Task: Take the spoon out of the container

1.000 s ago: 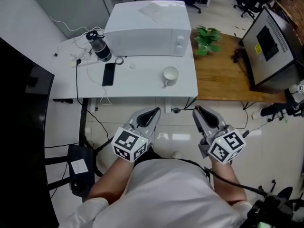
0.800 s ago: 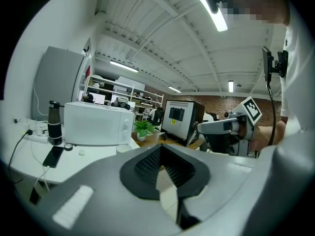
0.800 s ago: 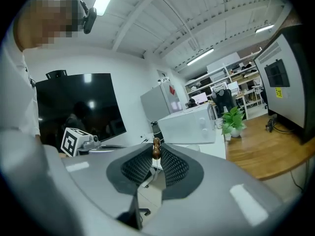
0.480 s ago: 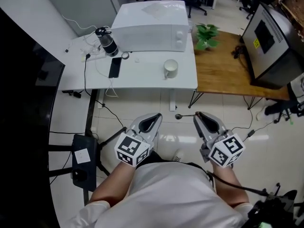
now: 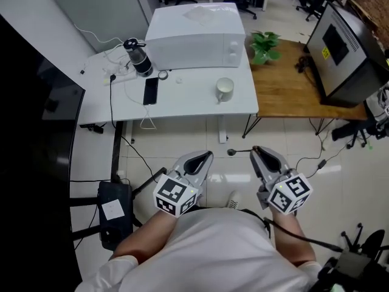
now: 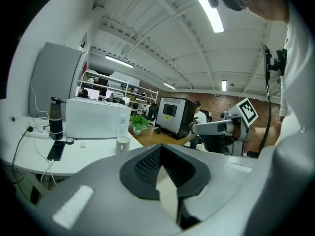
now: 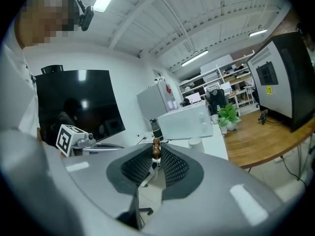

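**Brown-tipped spoon held off the tabletop, away from the mug**

Brown and beaded like turned wood, one end of the spoon [image 5: 238, 152] stands up between the right gripper's [image 5: 260, 152] fingers, which are clamped on it. From above, the rest of it is a thin dark stem running out to the left of the fingertips, ending in a small rounded bowl. It hangs over the glossy tiled floor [image 5: 182, 140], well apart from the tabletop [image 5: 182, 105].

The gripping faces of the fingers are dark and ribbed, set in smooth grey shells.

The left gripper [image 5: 205, 157] is level with the right one. Its fingers [image 6: 145, 165] are together at the tips with nothing between them.

The mug [image 5: 225, 90] is white, glossy and cylindrical. It stands upright near the front right of the smooth white tabletop. Behind it sits a boxy white microwave [image 5: 194, 32]. To the left lie a flat black phone [image 5: 150, 91] and a dark cylindrical bottle [image 5: 138, 58].
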Demonstrator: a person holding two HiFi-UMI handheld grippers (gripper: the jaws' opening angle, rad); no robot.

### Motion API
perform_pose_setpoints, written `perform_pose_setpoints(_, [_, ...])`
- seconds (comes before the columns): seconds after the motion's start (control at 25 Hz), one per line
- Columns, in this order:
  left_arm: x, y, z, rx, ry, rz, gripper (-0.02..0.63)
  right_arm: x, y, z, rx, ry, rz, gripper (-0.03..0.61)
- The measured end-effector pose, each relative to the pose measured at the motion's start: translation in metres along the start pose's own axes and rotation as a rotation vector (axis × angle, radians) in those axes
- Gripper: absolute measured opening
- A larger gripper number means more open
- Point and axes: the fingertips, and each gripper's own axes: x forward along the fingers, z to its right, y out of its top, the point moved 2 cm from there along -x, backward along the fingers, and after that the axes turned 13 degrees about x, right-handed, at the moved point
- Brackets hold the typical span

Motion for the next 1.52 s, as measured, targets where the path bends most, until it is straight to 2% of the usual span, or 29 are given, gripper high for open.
perform_pose_setpoints(0.12, [-0.010,-0.006,-0.006,0.006,-0.020,-0.003,0.005,0.008,-0.010,-0.010,-0.002,-0.013,-0.009,0.057])
perform_pose_setpoints(0.56, [-0.018,-0.009,-0.018,-0.015,-0.012,0.011,0.005,0.018,-0.007,-0.023,-0.026,-0.008,-0.020,0.057])
perform_pose_setpoints(1.52, [-0.020,-0.007,-0.026,0.004,-0.009,0.010,0.005,0.020,-0.008,-0.023,-0.043,-0.011,-0.019,0.055])
